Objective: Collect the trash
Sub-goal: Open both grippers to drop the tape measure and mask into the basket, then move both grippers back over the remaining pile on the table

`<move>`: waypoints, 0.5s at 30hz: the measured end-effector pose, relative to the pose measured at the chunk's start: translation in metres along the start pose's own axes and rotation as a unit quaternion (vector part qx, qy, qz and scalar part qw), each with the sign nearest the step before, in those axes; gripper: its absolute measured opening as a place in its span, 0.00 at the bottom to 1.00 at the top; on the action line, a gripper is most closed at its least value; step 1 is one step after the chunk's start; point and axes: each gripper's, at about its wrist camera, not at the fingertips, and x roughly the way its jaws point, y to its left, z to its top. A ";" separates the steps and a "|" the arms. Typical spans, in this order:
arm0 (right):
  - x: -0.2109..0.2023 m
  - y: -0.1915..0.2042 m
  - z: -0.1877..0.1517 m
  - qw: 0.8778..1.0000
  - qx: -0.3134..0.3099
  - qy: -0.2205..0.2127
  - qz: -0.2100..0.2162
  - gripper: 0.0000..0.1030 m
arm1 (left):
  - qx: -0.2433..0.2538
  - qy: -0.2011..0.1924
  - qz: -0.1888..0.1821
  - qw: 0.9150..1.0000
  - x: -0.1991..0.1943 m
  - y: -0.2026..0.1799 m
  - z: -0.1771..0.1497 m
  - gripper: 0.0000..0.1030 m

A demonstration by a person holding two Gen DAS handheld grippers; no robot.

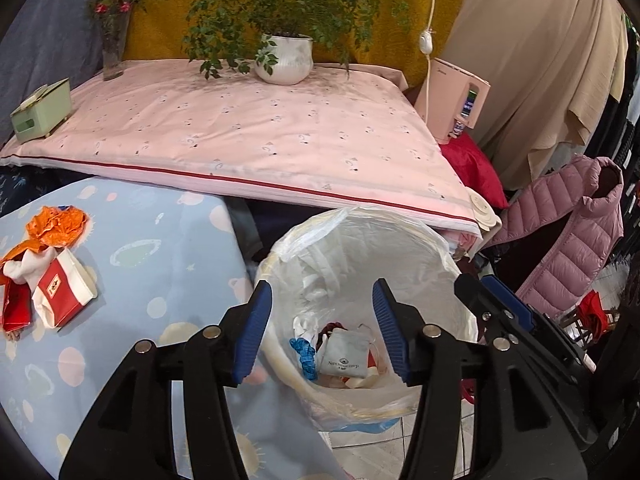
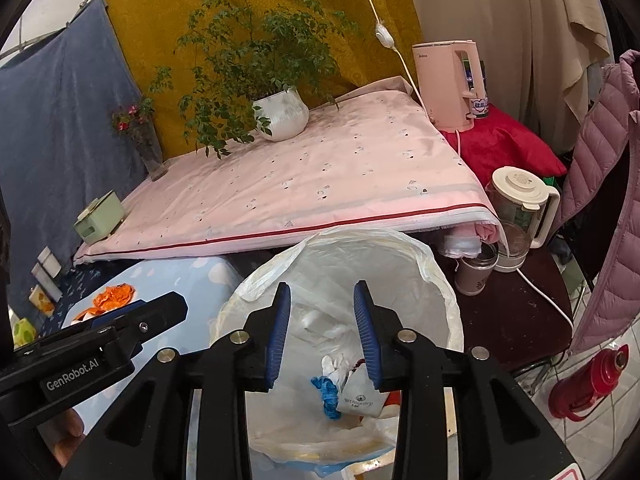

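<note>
1. The left gripper is hanging over the mouth of the trash bin, its jaws standing spread with nothing between them.
2. The right gripper is hovering just beside it over the same bin, its jaws also parted and pinching nothing.
3. The bin, lined with a clear plastic bag, is standing on the floor against the edge of the pink-covered worktop.
4. Inside the bin, a small white drawstring pouch is lying beside a blue crumpled scrap, with white tissue and reddish bits around them.
5. More trash is waiting on the blue patterned cloth to the left: an orange crumpled wrapper, and near it a red and white paper carton lying on its side.
6. On the pink worktop a potted plant, a vase of flowers and a green tissue box are standing well apart from the bin.
7. A pink kettle is sitting at the far right corner.
</note>
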 end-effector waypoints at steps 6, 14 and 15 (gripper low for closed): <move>-0.006 0.020 -0.002 1.000 -0.014 -0.001 0.010 0.33 | -0.012 -0.007 0.014 1.000 -0.011 0.019 -0.004 0.49; -0.014 0.056 -0.006 0.999 -0.040 -0.001 0.028 0.37 | -0.032 -0.020 0.035 0.999 -0.035 0.052 -0.009 0.49; -0.015 0.062 -0.006 0.999 -0.044 -0.001 0.031 0.37 | -0.036 -0.021 0.038 0.998 -0.037 0.056 -0.010 0.49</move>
